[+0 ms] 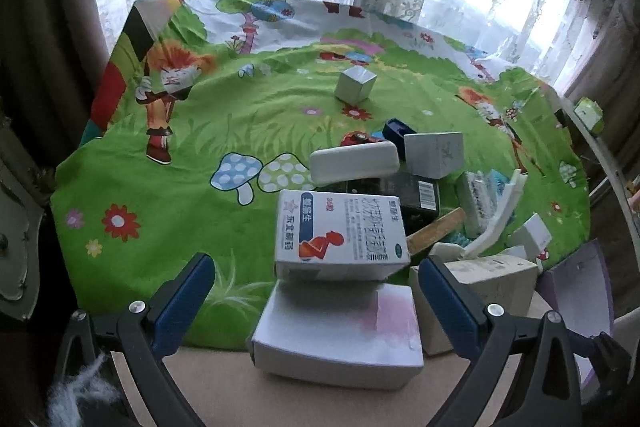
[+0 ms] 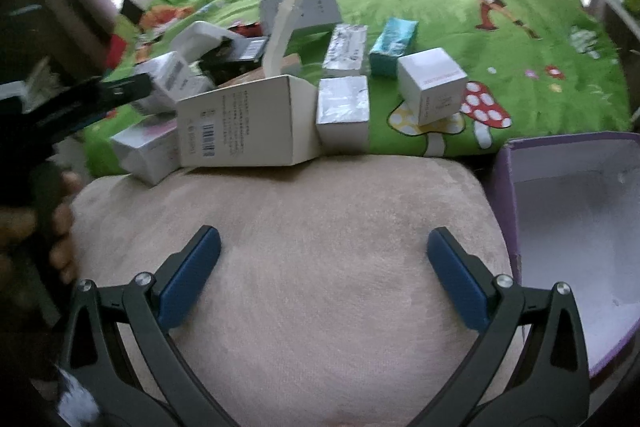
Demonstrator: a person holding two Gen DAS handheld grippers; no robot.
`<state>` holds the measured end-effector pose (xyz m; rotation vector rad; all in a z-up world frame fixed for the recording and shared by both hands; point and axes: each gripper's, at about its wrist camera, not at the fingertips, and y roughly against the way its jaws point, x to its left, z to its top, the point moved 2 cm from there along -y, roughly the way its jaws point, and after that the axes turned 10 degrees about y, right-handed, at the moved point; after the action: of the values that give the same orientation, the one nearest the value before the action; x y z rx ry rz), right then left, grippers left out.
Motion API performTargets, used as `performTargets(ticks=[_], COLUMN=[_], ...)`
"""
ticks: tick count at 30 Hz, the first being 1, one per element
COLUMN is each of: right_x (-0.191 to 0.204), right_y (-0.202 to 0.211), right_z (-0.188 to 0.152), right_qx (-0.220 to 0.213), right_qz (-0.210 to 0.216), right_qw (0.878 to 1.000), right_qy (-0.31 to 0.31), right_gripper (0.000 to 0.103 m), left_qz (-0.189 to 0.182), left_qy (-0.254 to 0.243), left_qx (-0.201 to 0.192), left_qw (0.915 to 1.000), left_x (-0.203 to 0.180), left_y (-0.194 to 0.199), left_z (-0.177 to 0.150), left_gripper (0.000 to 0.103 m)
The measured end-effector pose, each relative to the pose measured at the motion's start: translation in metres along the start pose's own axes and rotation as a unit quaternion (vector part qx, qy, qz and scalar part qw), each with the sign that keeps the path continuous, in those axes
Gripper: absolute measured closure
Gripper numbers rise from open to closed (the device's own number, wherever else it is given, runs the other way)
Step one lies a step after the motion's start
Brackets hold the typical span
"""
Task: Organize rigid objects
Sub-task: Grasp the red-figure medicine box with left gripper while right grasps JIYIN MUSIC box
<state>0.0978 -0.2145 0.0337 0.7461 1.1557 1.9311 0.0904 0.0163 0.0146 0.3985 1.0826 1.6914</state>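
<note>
The left gripper (image 1: 316, 301) stands wide open with nothing between its 2 blue pads (image 1: 182, 303); a white box with a pink-tinted top (image 1: 340, 331) sits in the gap between them, touched by neither, partly on the beige cushion (image 1: 208, 375) and partly on the green cartoon cloth (image 1: 160, 167). A medicine box (image 1: 340, 231) printed in blue and orange leans on top of it, tilted. Beyond that lie a white rounded case (image 1: 354, 161), a black box with a barcode (image 1: 416, 193) and a grey-white box (image 1: 434, 155), piled against one another. A lone silver cube (image 1: 355, 85) stands well apart, farther up the cloth.

The right gripper (image 2: 324, 279) is likewise spread wide and holds nothing, hovering over bare cushion. Ahead of it, at the cloth's near edge, an opened white carton with a barcode (image 2: 244, 123) lies on its side, flap raised, with a silver box (image 2: 343, 111) just beside it. Farther on are a second silver box (image 2: 346, 49), a teal box (image 2: 394, 45) and a white cube (image 2: 432, 85) (this one rests on a mushroom print). A purple-walled open box (image 2: 506, 195) sits to the right, by the cushion.
</note>
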Motion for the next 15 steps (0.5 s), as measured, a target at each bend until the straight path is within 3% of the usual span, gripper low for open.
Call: performTargets(ticks=[3, 6, 9, 13, 15], right_x=[-0.006, -0.019, -0.041, -0.062, -0.069], right_y=[0.004, 0.009, 0.012, 0.018, 0.017], right_z=[0.000, 0.001, 0.006, 0.025, 0.035], right_qx=[-0.001, 0.001, -0.008, -0.046, -0.056], right_qz=[0.032, 0.027, 0.020, -0.023, -0.054], right_qw=[0.999, 0.999, 1.000, 0.999, 0.996], right_qy=[0.012, 0.017, -0.005, 0.014, 0.032], right_gripper=[0.000, 0.000, 0.000, 0.000, 0.000], left_qz=[0.011, 0.019, 0.020, 0.022, 0.024], left_qy=[-0.008, -0.015, -0.022, -0.027, -0.029], left_qx=[0.006, 0.008, 0.011, 0.021, 0.016], left_qw=[0.9999, 0.9997, 0.9995, 0.9992, 0.9992], left_x=[-0.002, -0.003, -0.004, -0.005, -0.006], left_y=[-0.008, -0.012, -0.015, -0.021, -0.019], left_z=[0.002, 0.003, 0.003, 0.001, 0.000], left_gripper=[0.000, 0.000, 0.012, 0.032, 0.032])
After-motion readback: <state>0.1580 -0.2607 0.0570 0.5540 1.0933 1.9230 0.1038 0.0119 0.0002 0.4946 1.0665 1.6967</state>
